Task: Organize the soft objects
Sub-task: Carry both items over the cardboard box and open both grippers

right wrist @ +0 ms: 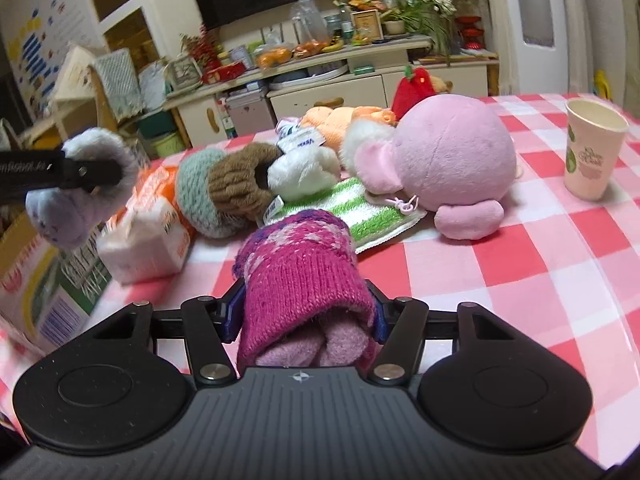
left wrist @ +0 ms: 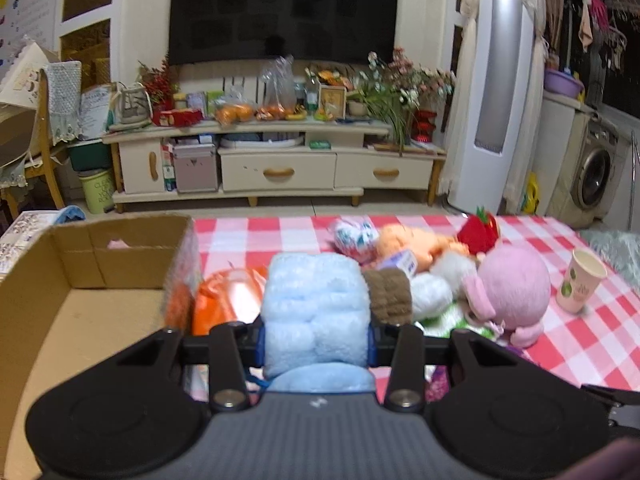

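Observation:
My left gripper (left wrist: 316, 334) is shut on a light blue fluffy soft toy (left wrist: 316, 296), held above the table beside an open cardboard box (left wrist: 120, 268) on the left. The right wrist view shows that left gripper (right wrist: 86, 170) from the side, clamped on the same blue-grey toy (right wrist: 68, 216). My right gripper (right wrist: 306, 316) is shut on a magenta knitted sock (right wrist: 300, 272) with a pink lining, low over the checked tablecloth (right wrist: 500, 280). Behind it lies a pile: pink plush (right wrist: 452, 160), brown knit piece (right wrist: 240, 184), white plush (right wrist: 304, 172), orange plush (right wrist: 344, 120), green striped cloth (right wrist: 360, 210).
A paper cup (right wrist: 592, 152) stands at the right of the table, also seen as the cup (left wrist: 582, 286). A tissue pack (right wrist: 148, 236) and an orange bag (left wrist: 228, 300) lie beside the box. A red strawberry plush (left wrist: 480, 232) tops the pile. A TV cabinet (left wrist: 276, 168) stands beyond the table.

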The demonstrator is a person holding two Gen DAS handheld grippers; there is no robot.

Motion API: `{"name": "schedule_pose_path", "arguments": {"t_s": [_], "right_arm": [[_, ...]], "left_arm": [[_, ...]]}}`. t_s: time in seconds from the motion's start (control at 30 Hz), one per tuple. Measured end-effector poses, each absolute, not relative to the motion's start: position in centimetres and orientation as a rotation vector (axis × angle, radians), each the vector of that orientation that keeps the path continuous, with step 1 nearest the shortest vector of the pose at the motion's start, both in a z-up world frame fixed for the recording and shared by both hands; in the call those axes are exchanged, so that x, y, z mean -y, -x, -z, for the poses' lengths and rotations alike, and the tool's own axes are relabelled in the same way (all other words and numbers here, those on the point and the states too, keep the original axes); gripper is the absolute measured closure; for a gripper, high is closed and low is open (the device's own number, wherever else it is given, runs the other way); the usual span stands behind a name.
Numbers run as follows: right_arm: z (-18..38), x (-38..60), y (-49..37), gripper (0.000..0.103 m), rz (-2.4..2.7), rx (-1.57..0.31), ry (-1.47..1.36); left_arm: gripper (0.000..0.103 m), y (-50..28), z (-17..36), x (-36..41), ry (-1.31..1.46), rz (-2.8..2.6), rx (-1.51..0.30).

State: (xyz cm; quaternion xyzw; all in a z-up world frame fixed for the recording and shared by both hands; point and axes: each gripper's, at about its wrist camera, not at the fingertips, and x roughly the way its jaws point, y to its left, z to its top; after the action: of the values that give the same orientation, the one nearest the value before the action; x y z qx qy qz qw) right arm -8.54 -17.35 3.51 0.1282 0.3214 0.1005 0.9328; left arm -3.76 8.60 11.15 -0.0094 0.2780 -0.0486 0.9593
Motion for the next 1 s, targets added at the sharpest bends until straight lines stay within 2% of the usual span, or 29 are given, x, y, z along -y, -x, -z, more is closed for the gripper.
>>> {"name": "schedule_pose_path", "arguments": {"t_s": [0.37, 0.8, 1.0], "right_arm": [[-6.9, 16.1, 8.0, 0.031, -0.236, -0.538, -0.265], [-11.2, 8.5, 3.5, 0.031, -0.461, -0.443, -0.25], [-11.8, 4.6, 1.3, 0.03, -0.567, -0.46, -0.236]], "left_arm": [[0.062, 4.7, -13.2, -12.8, 0.059, 0.019, -0.49], [0.062, 5.3, -13.8, -20.2, 0.132, -0.16, -0.457], [0.062, 5.4, -13.5, -24.0, 0.123, -0.292, -0.455]]}}
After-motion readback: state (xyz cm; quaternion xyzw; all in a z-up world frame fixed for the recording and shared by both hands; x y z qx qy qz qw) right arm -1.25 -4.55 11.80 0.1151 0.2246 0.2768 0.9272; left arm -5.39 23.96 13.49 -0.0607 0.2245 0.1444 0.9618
